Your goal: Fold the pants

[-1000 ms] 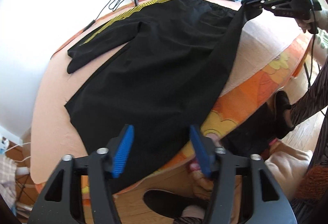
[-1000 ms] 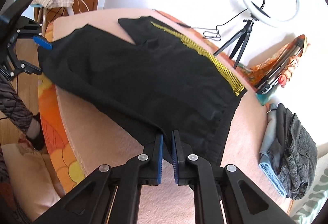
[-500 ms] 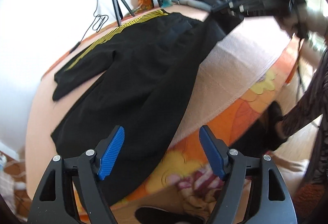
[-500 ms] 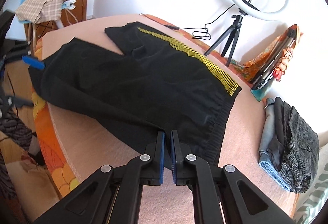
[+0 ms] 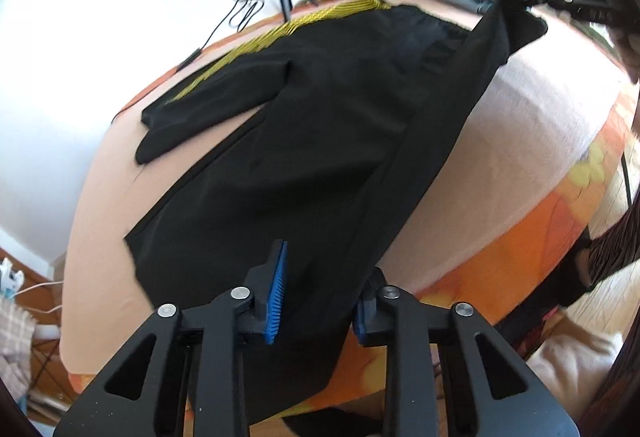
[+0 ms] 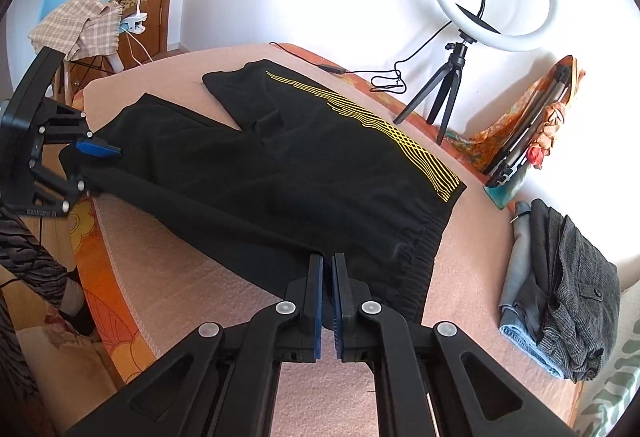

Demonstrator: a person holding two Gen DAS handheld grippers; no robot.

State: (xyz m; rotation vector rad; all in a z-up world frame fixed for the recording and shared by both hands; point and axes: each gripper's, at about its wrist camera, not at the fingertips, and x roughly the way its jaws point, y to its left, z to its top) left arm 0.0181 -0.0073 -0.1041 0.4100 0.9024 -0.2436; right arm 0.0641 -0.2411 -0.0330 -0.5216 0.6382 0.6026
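1. Pants (image 5: pixel 304 141): black, yellow side stripes, spread on the pink-covered bed (image 5: pixel 540 109); the far leg lies flat, the near leg is lifted along its edge.
2. Left claw (image 5: pixel 318 301): a second ago spread wide over the near leg's hem, now closing with the hem cloth between its blue pads (image 5: pixel 276 297); full pinch not certain.
3. Right claw (image 6: pixel 327 301): pressed together, pinching the waistband corner as before.
4. Meaning: both ends of the near leg are nearly secured; the lengthwise fold onto the far leg appears ready to begin.
5. Folded clothes (image 6: pixel 560 289): stacked near the waistband, apart.
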